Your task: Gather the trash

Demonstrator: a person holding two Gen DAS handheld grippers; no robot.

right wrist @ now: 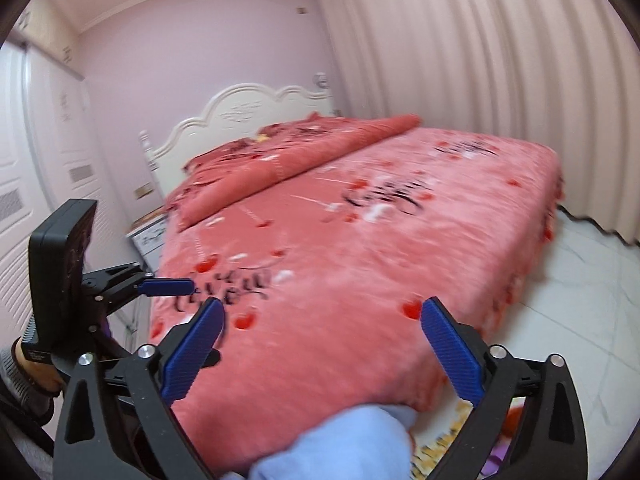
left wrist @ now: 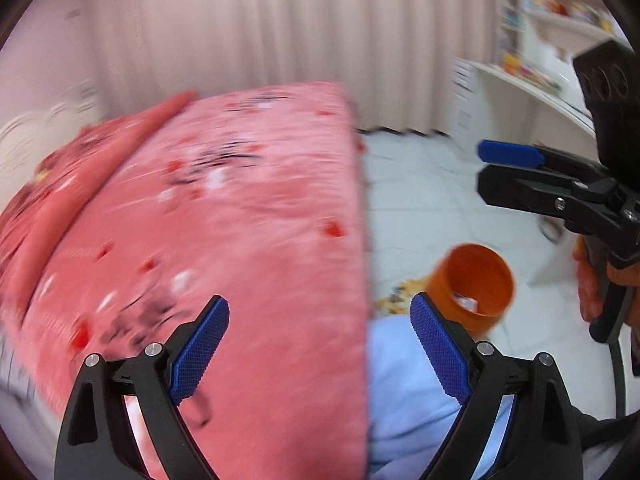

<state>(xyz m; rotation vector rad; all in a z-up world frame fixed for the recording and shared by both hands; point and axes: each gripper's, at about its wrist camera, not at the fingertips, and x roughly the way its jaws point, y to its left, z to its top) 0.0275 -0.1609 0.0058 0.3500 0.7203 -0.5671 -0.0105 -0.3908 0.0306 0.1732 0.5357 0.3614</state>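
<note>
An orange bin [left wrist: 472,292] stands on the white floor beside the bed's foot, with a small white scrap inside it [left wrist: 466,303]. My left gripper [left wrist: 320,320] is open and empty, over the edge of the pink bedspread, with the bin just past its right finger. My right gripper [right wrist: 322,322] is open and empty above the near end of the bed. Each gripper shows in the other's view: the right one at the right edge of the left wrist view [left wrist: 508,172], the left one at the left of the right wrist view [right wrist: 168,287]. No trash shows on the bed.
A bed with a pink patterned blanket [right wrist: 360,248] fills the middle, with a white headboard [right wrist: 240,112] and a folded quilt [right wrist: 288,160]. Curtains [right wrist: 480,60] hang behind. A white desk and shelves [left wrist: 540,60] stand at right. The person's light blue knee [right wrist: 340,440] is below.
</note>
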